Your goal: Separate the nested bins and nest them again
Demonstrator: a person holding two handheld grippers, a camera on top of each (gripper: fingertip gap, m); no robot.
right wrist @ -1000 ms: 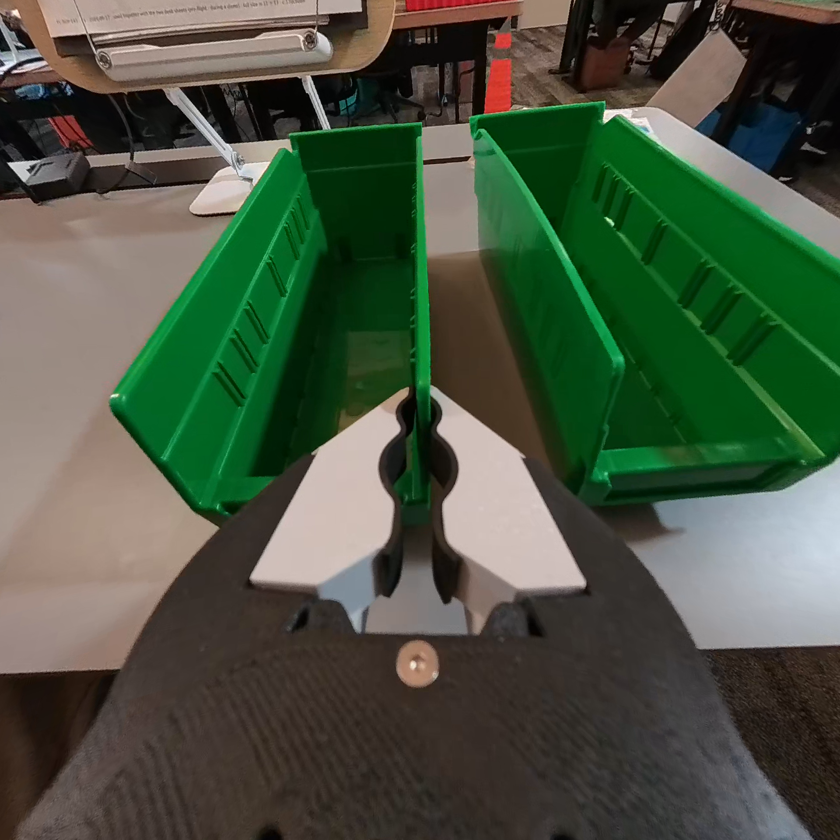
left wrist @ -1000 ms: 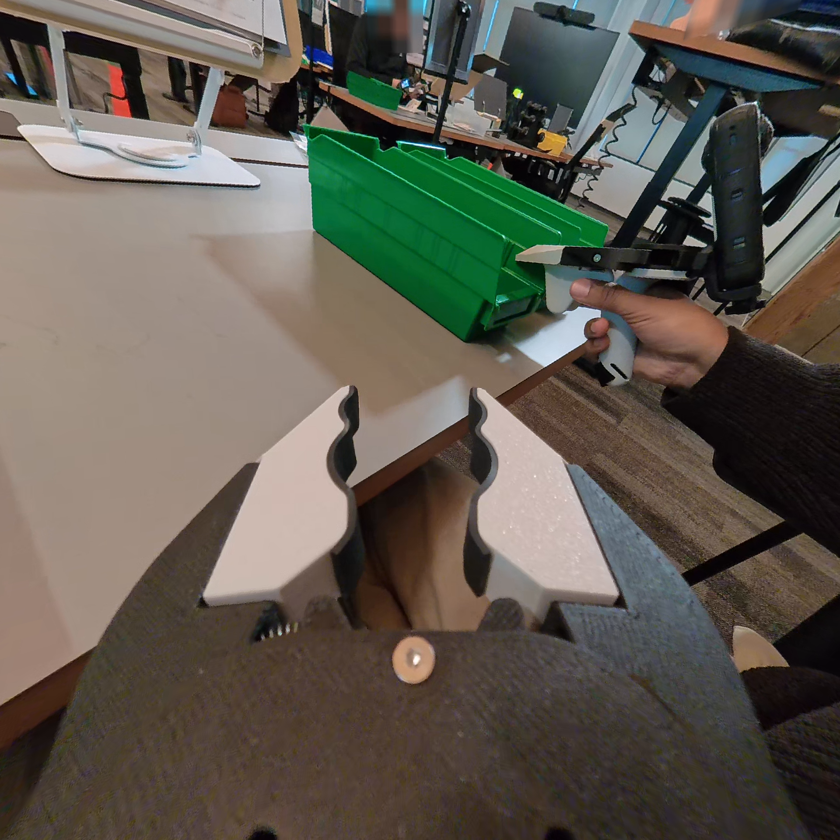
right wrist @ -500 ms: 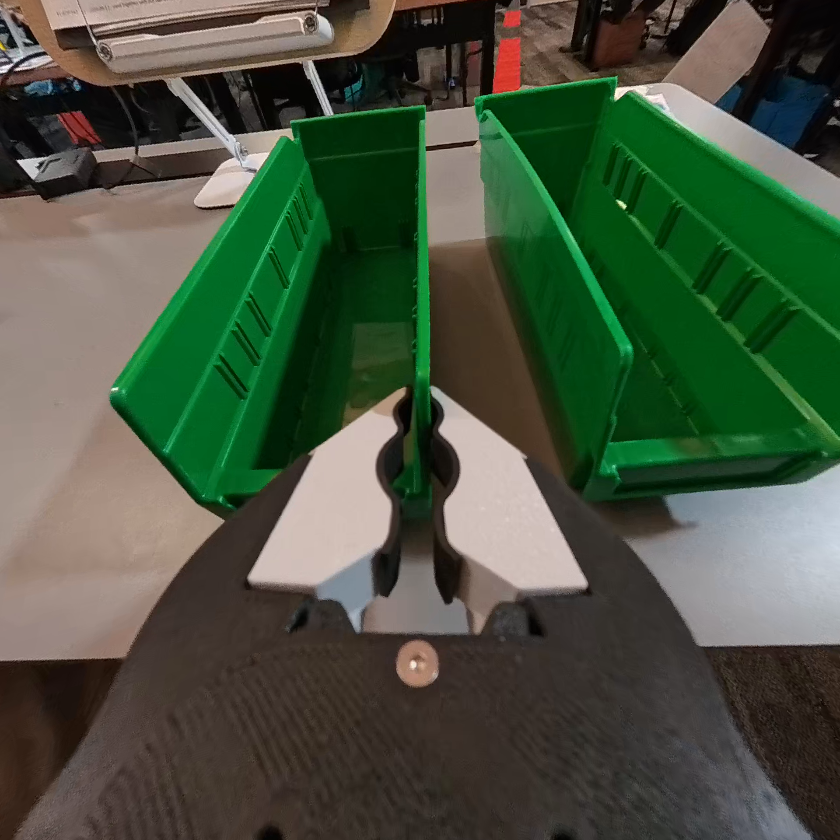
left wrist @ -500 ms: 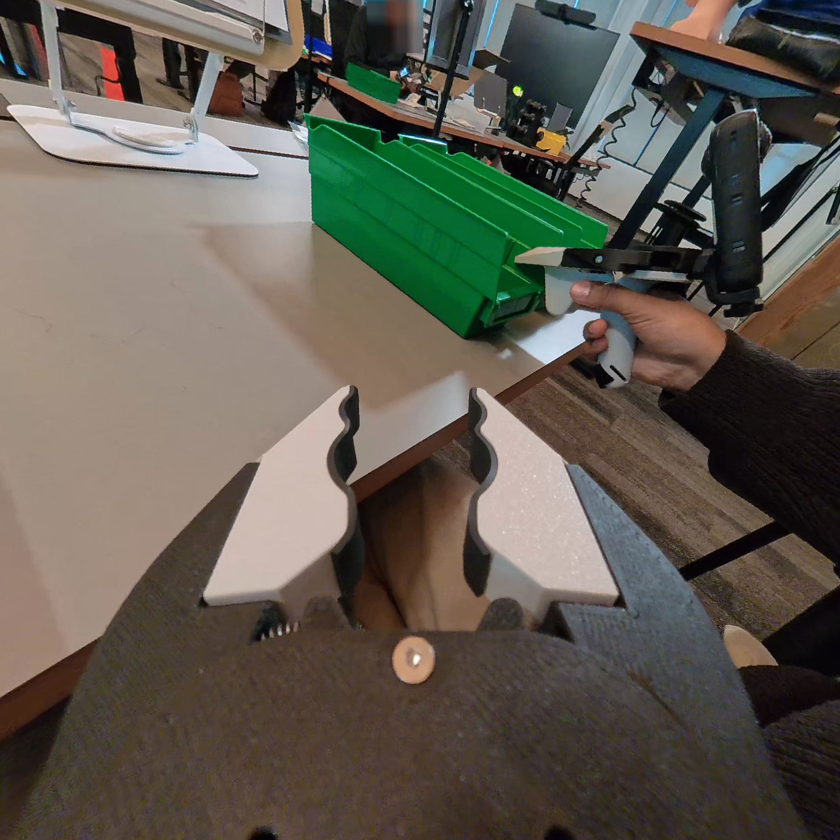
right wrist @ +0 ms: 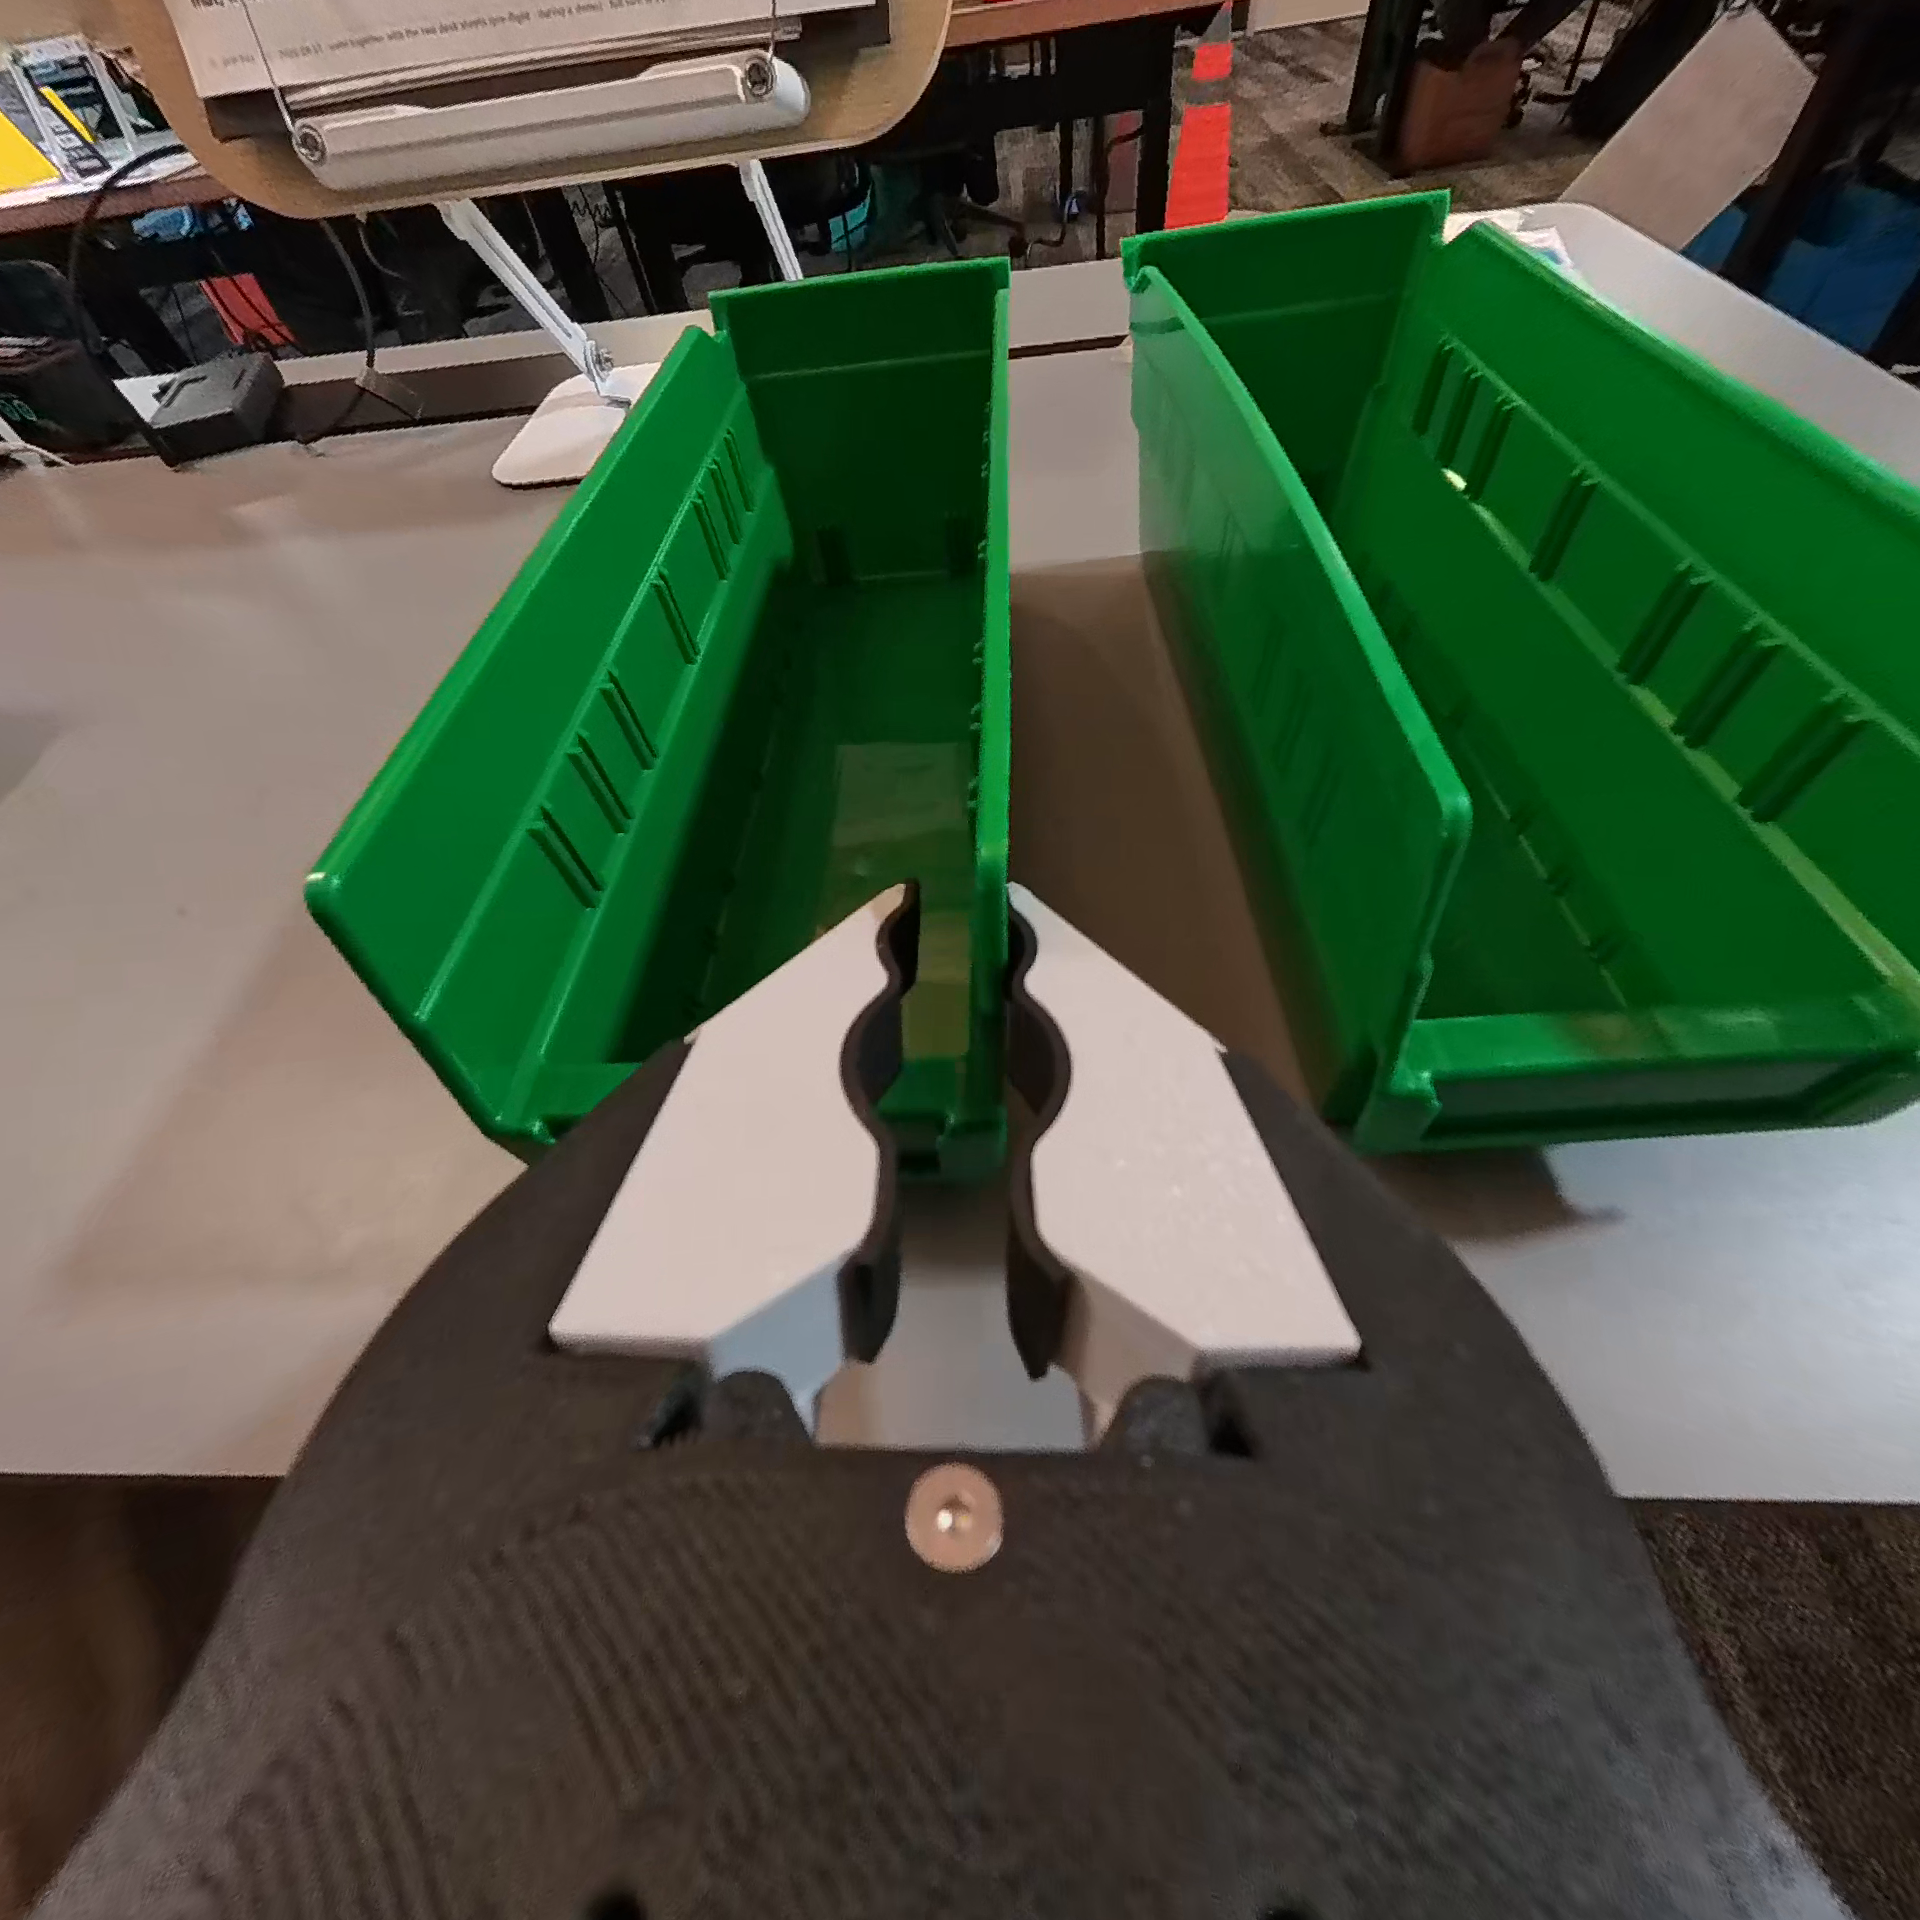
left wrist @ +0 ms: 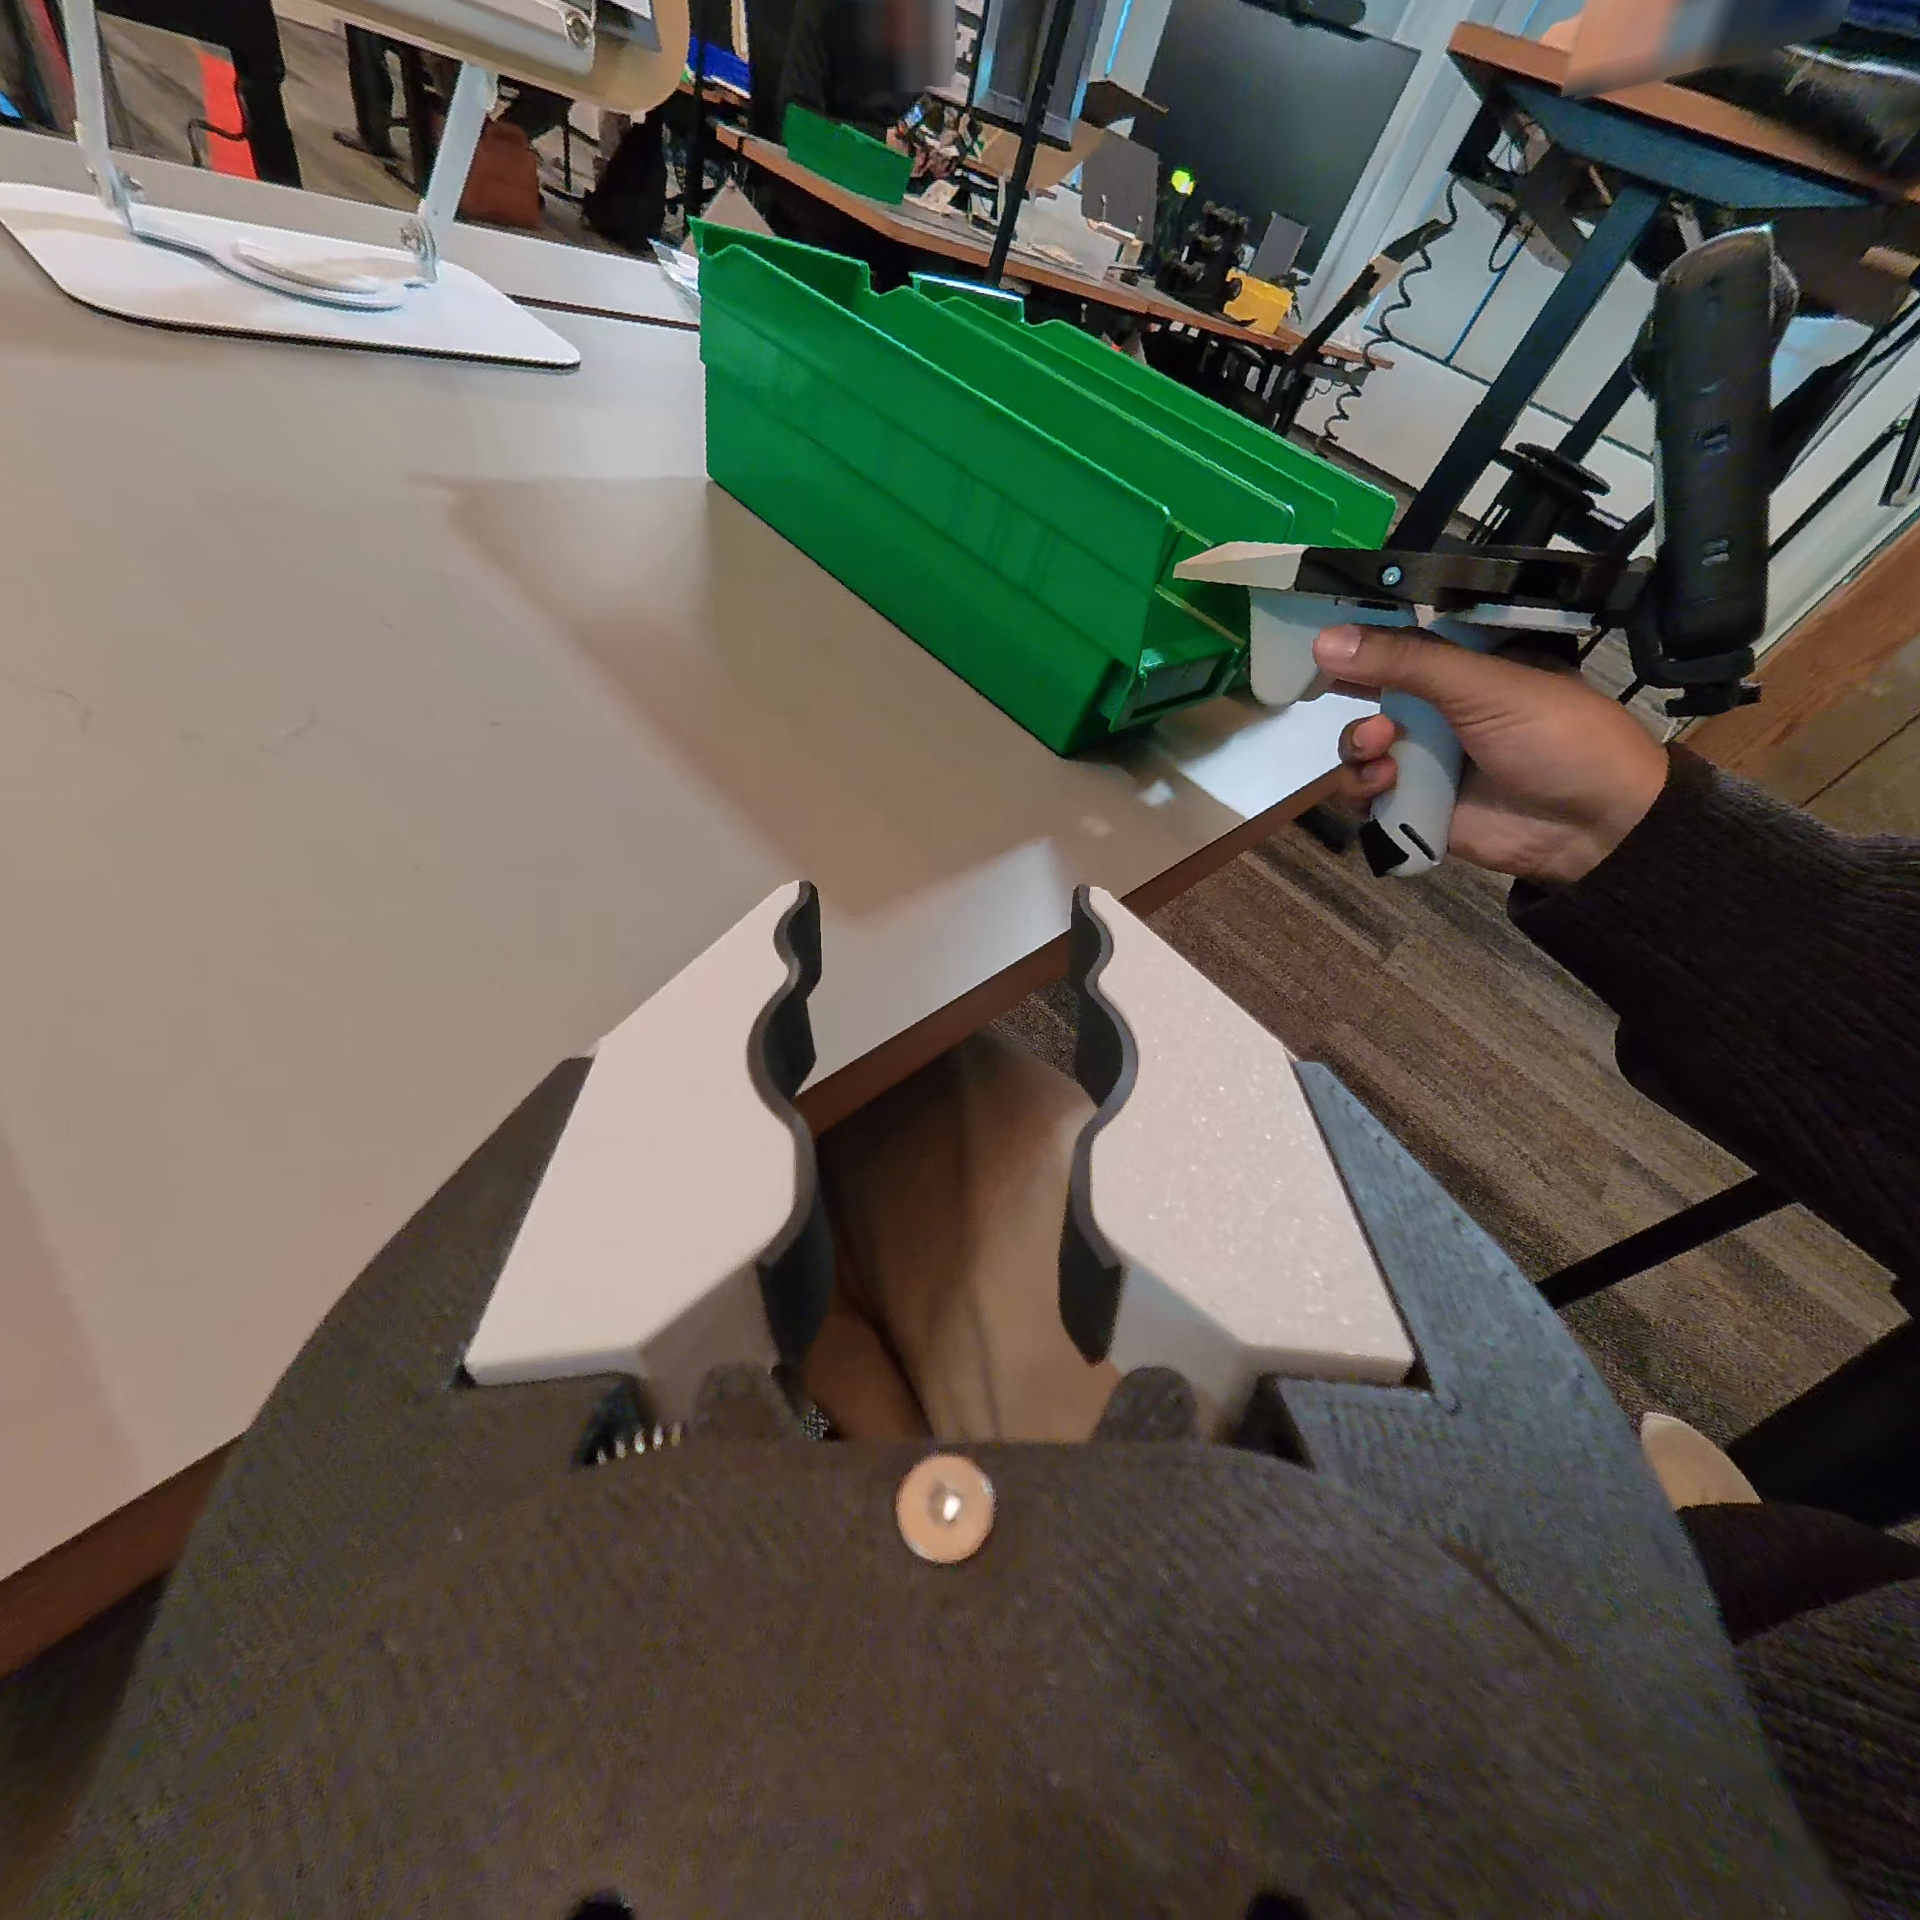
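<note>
Two long green bins stand side by side and apart on the grey table (right wrist: 208,1039). The left bin (right wrist: 582,790) and the right bin (right wrist: 1662,665) are both empty. My right gripper (right wrist: 963,904) straddles the left bin's right wall at its near end. Its jaws are slightly apart: the wall touches the right finger and a gap shows on the left finger's side. In the left wrist view the bins (left wrist: 914,499) sit ahead, with the right gripper (left wrist: 1236,564) at their near end. My left gripper (left wrist: 940,904) is open and empty over the table's front edge.
A white monitor stand base (left wrist: 291,291) sits at the back left of the table and also shows in the right wrist view (right wrist: 551,447). A black device (right wrist: 208,400) lies behind it. A hand (left wrist: 1507,748) holds the right gripper. Desks and chairs stand beyond the table.
My right gripper's jaws have opened a little and let go of the left bin's wall they were clamped on. The left gripper has stayed open and hardly moved.
</note>
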